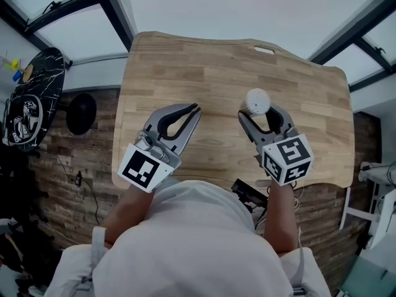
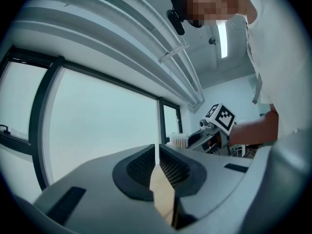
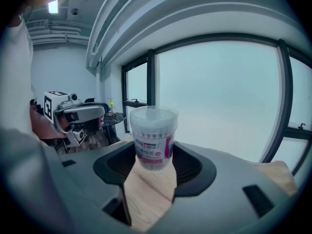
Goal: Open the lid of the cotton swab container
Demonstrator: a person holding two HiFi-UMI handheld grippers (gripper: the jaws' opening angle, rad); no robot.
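My right gripper (image 3: pixel 155 156) has its fingers closed on the cotton swab container (image 3: pixel 153 136). The pads sit against the lower half of its body, and the label band faces me between them. The lid (image 3: pixel 153 115) is on and rises clear above the fingers. My left gripper (image 1: pixel 193 111) is empty, fingers pressed together, held off to the left of the container above the desk (image 1: pixel 216 60).

I judge the container to be light, thin clear plastic: smooth, a bit slippery, and likely to flex or pop out if I squeeze hard. The swabs inside add almost no weight. I would keep the right fingers low on the body with moderate pressure. The left fingers should take the lid by its rim, above the right pads, not by the soft wall below.
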